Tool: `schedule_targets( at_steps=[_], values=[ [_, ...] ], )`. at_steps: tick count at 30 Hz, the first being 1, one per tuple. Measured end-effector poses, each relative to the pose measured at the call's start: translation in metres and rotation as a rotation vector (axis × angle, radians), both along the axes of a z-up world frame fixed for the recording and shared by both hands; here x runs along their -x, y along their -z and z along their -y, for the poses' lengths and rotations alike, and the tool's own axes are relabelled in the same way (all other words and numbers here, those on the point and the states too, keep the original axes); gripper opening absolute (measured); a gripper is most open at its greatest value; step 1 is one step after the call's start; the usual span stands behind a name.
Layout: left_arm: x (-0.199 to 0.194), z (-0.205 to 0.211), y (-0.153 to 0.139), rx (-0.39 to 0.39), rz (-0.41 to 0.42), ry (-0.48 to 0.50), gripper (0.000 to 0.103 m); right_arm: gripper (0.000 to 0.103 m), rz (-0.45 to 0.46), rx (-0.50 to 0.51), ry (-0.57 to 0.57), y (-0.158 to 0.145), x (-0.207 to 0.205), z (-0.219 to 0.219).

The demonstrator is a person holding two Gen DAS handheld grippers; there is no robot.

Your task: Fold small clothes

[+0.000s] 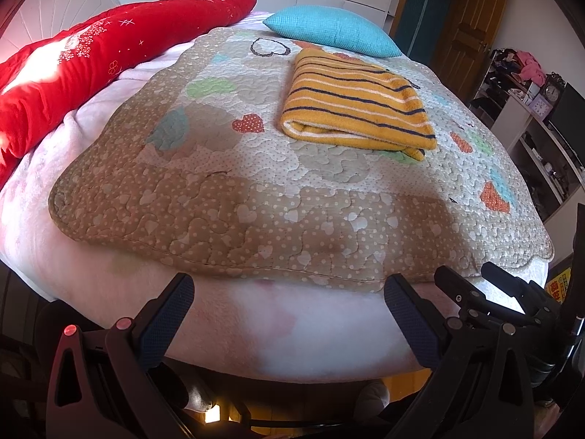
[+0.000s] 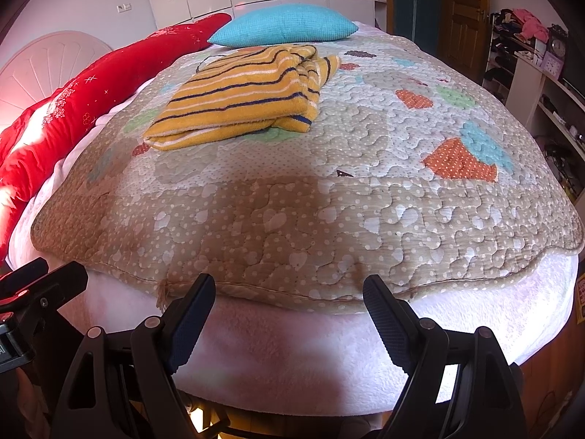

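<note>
A yellow garment with dark and white stripes [image 1: 356,104] lies folded into a compact rectangle on the quilted heart-pattern bedspread [image 1: 256,190], far from both grippers. It also shows in the right wrist view [image 2: 241,98], with a bunched part at its far right end. My left gripper [image 1: 289,292] is open and empty, held at the near edge of the bed. My right gripper [image 2: 289,292] is open and empty, also at the near edge. The right gripper also shows at the lower right of the left wrist view [image 1: 475,281].
A teal pillow [image 1: 332,29] lies just behind the garment. A red quilt [image 1: 73,62] runs along the bed's left side. A pink blanket [image 2: 292,347] hangs over the near edge. Shelves with clutter [image 2: 537,58] and a wooden door [image 2: 464,11] stand at the right.
</note>
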State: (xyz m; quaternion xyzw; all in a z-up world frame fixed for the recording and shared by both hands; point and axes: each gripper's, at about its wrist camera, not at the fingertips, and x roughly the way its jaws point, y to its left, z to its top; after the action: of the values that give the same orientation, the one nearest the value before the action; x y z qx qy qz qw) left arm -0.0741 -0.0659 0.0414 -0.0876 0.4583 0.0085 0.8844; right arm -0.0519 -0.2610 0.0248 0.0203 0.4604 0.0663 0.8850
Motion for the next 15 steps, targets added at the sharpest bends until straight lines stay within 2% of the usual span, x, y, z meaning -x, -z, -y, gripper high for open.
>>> schedule_targets(
  at_steps=[10,15],
  values=[
    [-0.002,-0.006,0.005,-0.007,-0.007,-0.012,0.103,0.087,0.011,0.017,-0.007,0.003,-0.002,0.002],
    [-0.01,-0.018,0.009,-0.06,0.003,-0.028,0.103,0.087,0.053,0.049,-0.023,-0.005,-0.017,-0.001]
  ],
)
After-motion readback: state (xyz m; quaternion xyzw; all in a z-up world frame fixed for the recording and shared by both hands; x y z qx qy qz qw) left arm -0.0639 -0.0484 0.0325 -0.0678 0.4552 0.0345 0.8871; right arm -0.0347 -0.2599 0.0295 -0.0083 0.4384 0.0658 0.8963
